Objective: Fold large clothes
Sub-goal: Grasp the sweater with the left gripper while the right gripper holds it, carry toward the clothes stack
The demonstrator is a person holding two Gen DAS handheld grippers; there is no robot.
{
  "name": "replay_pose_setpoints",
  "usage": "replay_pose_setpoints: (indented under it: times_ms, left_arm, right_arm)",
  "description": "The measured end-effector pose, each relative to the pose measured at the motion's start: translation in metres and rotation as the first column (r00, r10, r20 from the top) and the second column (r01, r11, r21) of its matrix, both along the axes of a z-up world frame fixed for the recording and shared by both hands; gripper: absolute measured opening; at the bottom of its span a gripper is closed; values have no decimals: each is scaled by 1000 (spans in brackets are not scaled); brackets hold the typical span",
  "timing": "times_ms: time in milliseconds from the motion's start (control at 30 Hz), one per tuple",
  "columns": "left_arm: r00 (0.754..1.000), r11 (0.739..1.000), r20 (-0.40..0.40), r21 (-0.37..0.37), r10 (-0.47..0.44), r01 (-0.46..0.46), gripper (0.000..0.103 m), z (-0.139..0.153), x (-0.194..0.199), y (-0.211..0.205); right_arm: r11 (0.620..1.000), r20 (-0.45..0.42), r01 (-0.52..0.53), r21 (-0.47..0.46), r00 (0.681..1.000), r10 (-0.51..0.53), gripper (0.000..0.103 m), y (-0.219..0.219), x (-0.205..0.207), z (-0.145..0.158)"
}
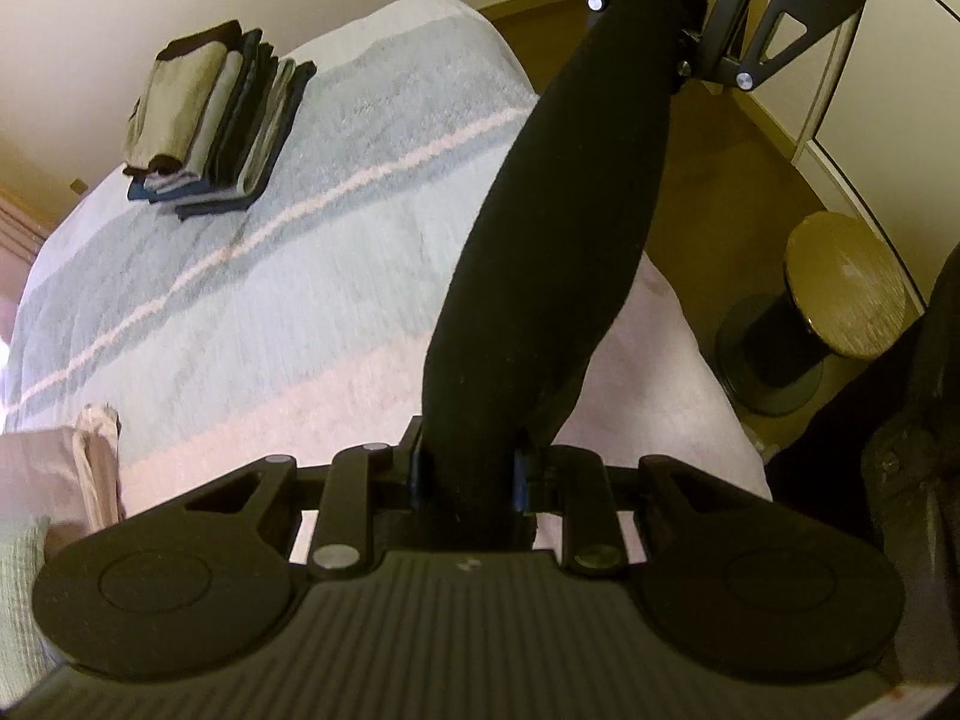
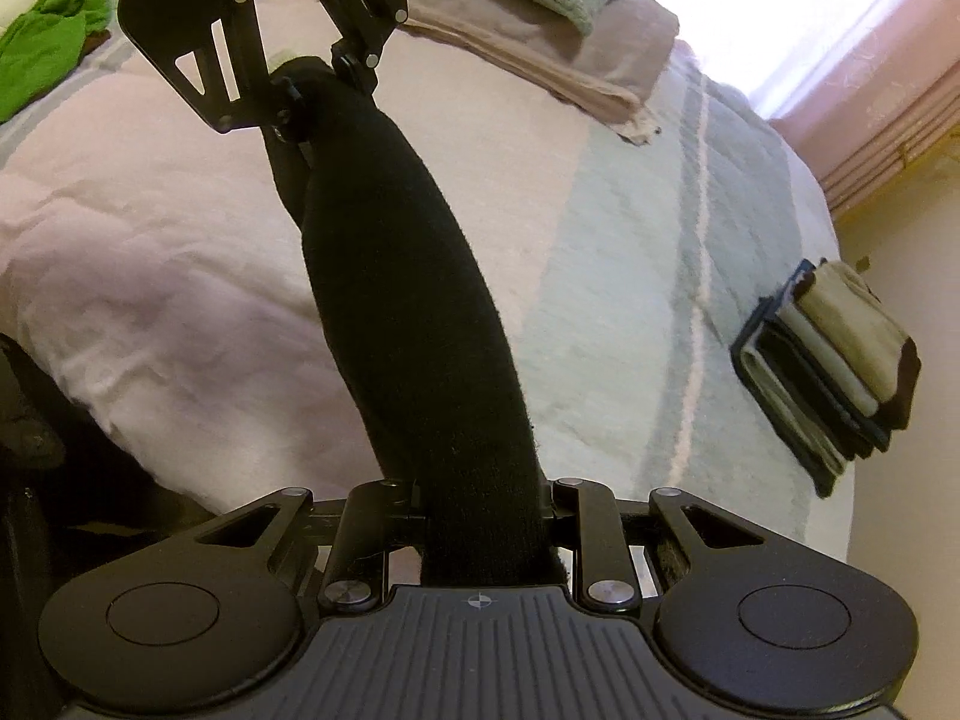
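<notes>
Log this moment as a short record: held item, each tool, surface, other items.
held item: black garment, bunched into a thick band, strung between both tools above the bed
left tool: shut on one end of it
right tool: shut on the other end
surface: striped blanket on the bed
other items: stack of folded clothes; green cloth; round stool

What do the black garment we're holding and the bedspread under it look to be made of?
Black garment: looks like soft matte fleece or knit, with a fuzzy, lint-flecked surface and no sheen. It is rolled into a thick tube between both grippers. Bedspread: seems plush, nubby woven cotton or chenille, with pastel stripes and a matte pile.
</notes>
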State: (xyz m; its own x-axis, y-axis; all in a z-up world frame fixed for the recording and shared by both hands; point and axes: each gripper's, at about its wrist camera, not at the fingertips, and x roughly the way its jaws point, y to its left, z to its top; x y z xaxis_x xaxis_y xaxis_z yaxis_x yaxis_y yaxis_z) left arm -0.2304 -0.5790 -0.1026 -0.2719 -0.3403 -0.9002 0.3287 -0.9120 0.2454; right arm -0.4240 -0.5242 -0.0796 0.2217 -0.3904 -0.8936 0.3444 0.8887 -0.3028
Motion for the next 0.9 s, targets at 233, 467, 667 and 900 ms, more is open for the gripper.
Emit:
replay_pose_setpoints:
  times_ms: [233, 467, 667, 900]
  left_arm:
    - [997, 999, -58, -24, -48, 46, 22, 14, -14, -44]
    - [994, 995, -91, -81, -60, 52, 22, 46, -39, -112]
    - [996, 990, -92, -138, -14, 1, 22, 69, -74, -197]
    - [977, 972, -124, -143, 171, -188, 22, 90, -145, -332]
  right_arm:
    - [999, -30, 37, -38, 999, -38, 21, -42, -16, 26]
    - [994, -35, 26, -111, 999, -30, 21, -113, -45, 68]
    - [986, -25, -63, -155, 998, 60, 21, -213, -82, 93]
    - [954, 2, -242, -176, 969, 247, 21, -386, -144, 125]
